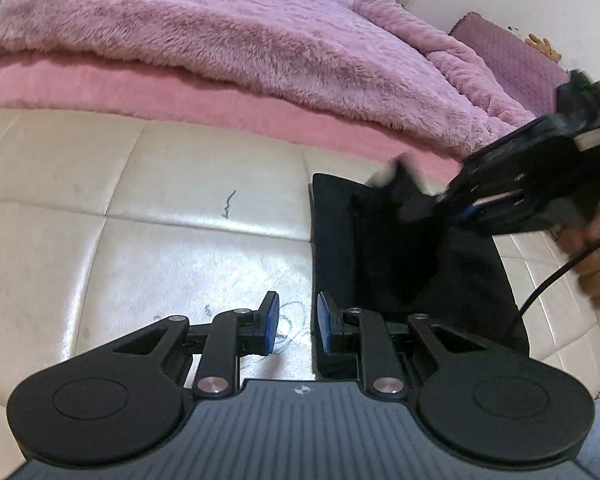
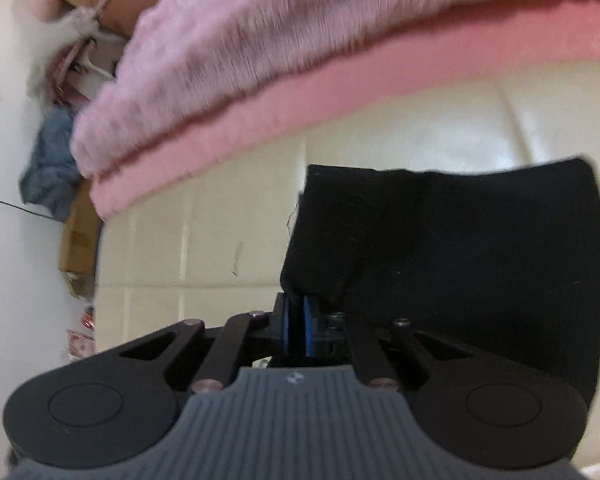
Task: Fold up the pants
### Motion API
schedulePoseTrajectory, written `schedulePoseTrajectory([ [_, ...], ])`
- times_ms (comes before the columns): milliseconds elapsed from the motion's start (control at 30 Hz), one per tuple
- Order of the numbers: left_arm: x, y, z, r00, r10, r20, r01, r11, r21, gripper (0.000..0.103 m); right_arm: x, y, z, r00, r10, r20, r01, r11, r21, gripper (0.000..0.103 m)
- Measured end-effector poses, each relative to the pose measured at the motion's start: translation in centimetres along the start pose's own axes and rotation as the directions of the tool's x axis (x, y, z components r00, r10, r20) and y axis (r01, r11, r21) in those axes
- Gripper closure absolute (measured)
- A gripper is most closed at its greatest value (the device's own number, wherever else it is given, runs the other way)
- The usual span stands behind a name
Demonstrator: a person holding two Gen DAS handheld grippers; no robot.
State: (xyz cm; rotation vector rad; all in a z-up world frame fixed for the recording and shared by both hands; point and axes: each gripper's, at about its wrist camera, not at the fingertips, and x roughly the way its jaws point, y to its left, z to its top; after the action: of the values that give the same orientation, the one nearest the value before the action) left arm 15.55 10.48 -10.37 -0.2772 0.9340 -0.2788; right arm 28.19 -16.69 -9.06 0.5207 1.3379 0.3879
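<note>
The black pants (image 1: 404, 264) lie folded into a compact rectangle on the cream quilted surface (image 1: 160, 208), right of my left gripper (image 1: 299, 320). That gripper hovers over the pants' left edge, its blue pads (image 1: 272, 316) apart with nothing between them. In the left wrist view, my right gripper (image 1: 418, 204) comes in blurred from the upper right and pinches a raised corner of the black cloth. In the right wrist view, the right gripper (image 2: 298, 312) has its blue pads nearly together on a lifted flap of the pants (image 2: 480, 260).
A fluffy purple-pink blanket (image 1: 228, 36) over a pink mattress edge (image 1: 140, 88) borders the far side of the cream surface. A hand (image 1: 598, 252) and a black cable (image 1: 548, 284) are at the right. A cardboard box (image 2: 78, 240) and blue cloth (image 2: 52, 160) stand on the floor.
</note>
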Motion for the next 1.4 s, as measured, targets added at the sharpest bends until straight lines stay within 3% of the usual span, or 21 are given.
schedulePoseTrajectory([
  [133, -0.2, 0.5, 0.4, 0.999, -0.053, 0.009, 0.053, 0.998, -0.04, 0.079, 2.2, -0.3, -0.4, 0.999, -0.042, -0.018, 0.041, 0.999, -0.005, 0.091],
  [233, 0.1, 0.8, 1.4, 0.993, -0.117, 0.023, 0.118, 0.988, -0.095, 0.072, 1.9, -0.2, -0.6, 1.0, 0.001, -0.024, -0.001, 1.0, -0.011, 0.086],
  [300, 0.7, 0.8, 2.3, 0.985, -0.169, 0.034, 0.172, 0.976, -0.131, 0.067, 0.5, 0.1, -0.6, 1.0, 0.018, -0.005, -0.018, 0.999, -0.045, 0.066],
  [400, 2.0, 0.3, 3.8, 0.972, -0.231, 0.045, 0.235, 0.959, -0.155, 0.056, -2.1, 0.5, -0.5, 0.999, 0.008, 0.05, -0.002, 0.993, -0.119, 0.067],
  [467, 3.5, -0.4, 4.7, 0.966, -0.258, 0.036, 0.26, 0.954, -0.148, 0.051, -3.3, 0.6, -0.1, 0.993, -0.048, 0.104, 0.066, 0.981, -0.183, 0.067],
  [533, 5.6, -0.8, 5.3, 0.958, -0.286, 0.009, 0.284, 0.946, -0.153, 0.051, -4.1, -0.1, 0.1, 0.977, -0.138, 0.16, 0.176, 0.952, -0.251, 0.074],
  [567, 6.6, -0.9, 5.4, 0.953, -0.302, -0.006, 0.297, 0.941, -0.162, 0.049, -4.2, -0.7, 0.1, 0.97, -0.168, 0.178, 0.212, 0.939, -0.269, 0.082],
  [667, 9.6, -0.8, 5.5, 0.95, -0.31, -0.029, 0.3, 0.936, -0.181, 0.049, -4.2, -2.7, 0.0, 0.957, -0.209, 0.203, 0.265, 0.914, -0.307, 0.091],
  [900, 13.7, -0.3, 6.2, 0.937, -0.346, -0.05, 0.334, 0.928, -0.168, 0.049, -2.1, -6.4, -0.9, 0.973, -0.148, 0.179, 0.203, 0.916, -0.346, 0.094],
  [1133, 15.3, -0.1, 6.2, 0.917, -0.399, -0.017, 0.392, 0.908, -0.148, 0.05, -0.9, -9.1, -1.3, 0.984, -0.071, 0.165, 0.114, 0.955, -0.274, 0.1],
  [1200, 15.5, -0.3, 6.1, 0.914, -0.406, -0.007, 0.4, 0.903, -0.156, 0.053, -0.9, -9.7, -1.3, 0.985, -0.061, 0.159, 0.1, 0.964, -0.248, 0.103],
  [1233, 15.5, -0.4, 6.1, 0.913, -0.408, -0.004, 0.403, 0.902, -0.159, 0.063, -0.9, -10.0, -1.2, 0.986, -0.058, 0.158, 0.095, 0.967, -0.238, 0.103],
  [1400, 14.6, -1.6, 6.1, 0.931, -0.364, 0.024, 0.363, 0.92, -0.146, 0.079, -0.7, -10.3, -1.2, 0.986, -0.047, 0.159, 0.083, 0.97, -0.229, 0.103],
])
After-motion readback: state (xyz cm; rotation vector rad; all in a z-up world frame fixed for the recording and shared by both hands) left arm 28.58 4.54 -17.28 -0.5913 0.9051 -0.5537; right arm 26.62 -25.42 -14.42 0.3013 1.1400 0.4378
